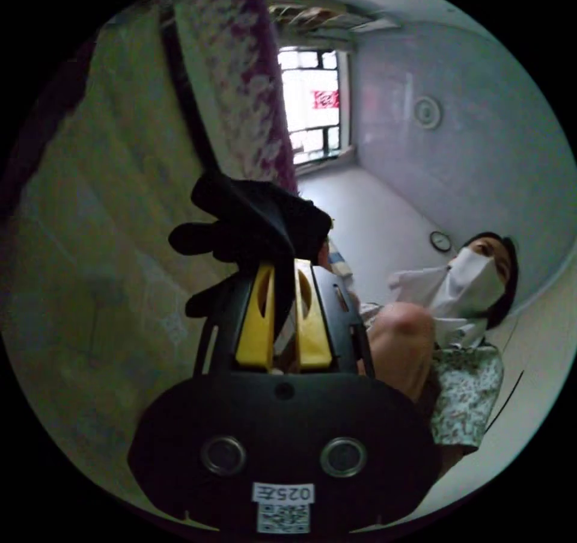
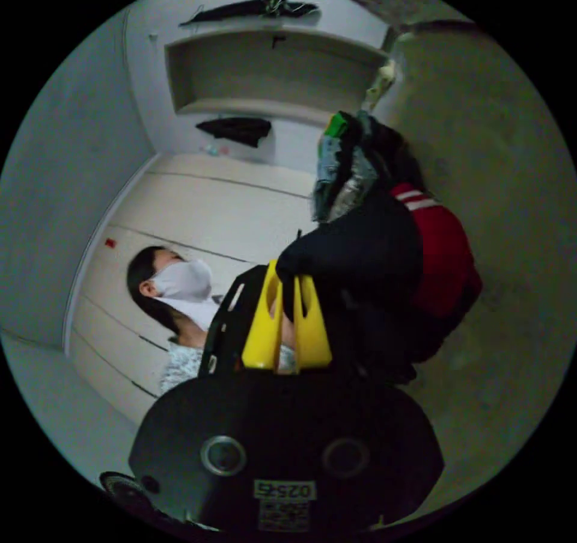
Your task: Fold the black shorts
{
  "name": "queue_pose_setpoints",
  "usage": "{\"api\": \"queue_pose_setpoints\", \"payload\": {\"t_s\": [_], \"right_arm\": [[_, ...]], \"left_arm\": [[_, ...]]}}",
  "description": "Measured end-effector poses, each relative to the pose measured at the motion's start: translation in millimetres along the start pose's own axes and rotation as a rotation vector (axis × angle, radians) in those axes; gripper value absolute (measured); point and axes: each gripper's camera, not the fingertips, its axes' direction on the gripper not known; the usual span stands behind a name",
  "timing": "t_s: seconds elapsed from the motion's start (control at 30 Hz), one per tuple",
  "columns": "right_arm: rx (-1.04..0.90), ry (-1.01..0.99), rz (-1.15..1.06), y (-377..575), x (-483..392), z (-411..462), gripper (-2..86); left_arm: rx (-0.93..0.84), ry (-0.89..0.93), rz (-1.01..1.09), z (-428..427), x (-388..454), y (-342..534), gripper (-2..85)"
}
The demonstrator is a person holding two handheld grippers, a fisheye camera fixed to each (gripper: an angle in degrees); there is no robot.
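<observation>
In the left gripper view my left gripper [image 1: 284, 269] has its yellow jaws close together, pinching a bunched edge of the black shorts [image 1: 255, 221] that rises above the tips. In the right gripper view my right gripper [image 2: 286, 272] is likewise shut, with black shorts fabric [image 2: 360, 248] gripped between its yellow jaws and bulging to the right of them. Both views are tilted, looking up past the cloth.
A pale yellowish bed surface [image 1: 90, 218] with a purple patterned cover [image 1: 240, 80] lies behind the left gripper. A pile of clothes, one red with white stripes [image 2: 442, 248], rests on the bed [image 2: 511, 176]. A person in a face mask [image 1: 469, 290] stands close, with a window [image 1: 312, 104] behind.
</observation>
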Motion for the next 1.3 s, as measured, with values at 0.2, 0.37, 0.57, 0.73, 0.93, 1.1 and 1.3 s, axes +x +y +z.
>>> {"api": "queue_pose_setpoints", "payload": {"t_s": [0.2,0.37,0.57,0.73,0.93,1.1,1.3], "right_arm": [[-0.326,-0.008,-0.216,-204.3,-39.5,233.5,-0.5],[-0.551,-0.074,-0.358,-321.5,-40.0,427.8,-0.5],[-0.558,0.004,-0.374,-432.7,45.4,566.4,-0.5],[-0.56,0.261,-0.179,-515.5,222.3,612.2,-0.5],[-0.581,0.447,-0.002,-575.5,448.5,650.5,-0.2],[-0.514,0.238,-0.037,-591.2,522.0,669.8,-0.1],[-0.365,-0.051,-0.009,-616.7,579.4,688.6,-0.2]], "left_arm": [[0.334,-0.051,0.251,-151.0,147.1,80.3,1.1],[0.62,-0.164,0.38,-262.8,250.9,164.3,1.2],[0.644,-0.519,0.376,-381.6,362.4,193.8,1.5],[0.484,-0.638,0.049,-453.3,299.9,148.7,1.7],[0.484,-0.19,-0.208,-513.5,150.3,146.6,1.4],[0.486,-0.21,-0.163,-538.3,162.3,184.1,1.3],[0.503,-0.084,-0.049,-561.6,209.6,183.2,1.1]]}}
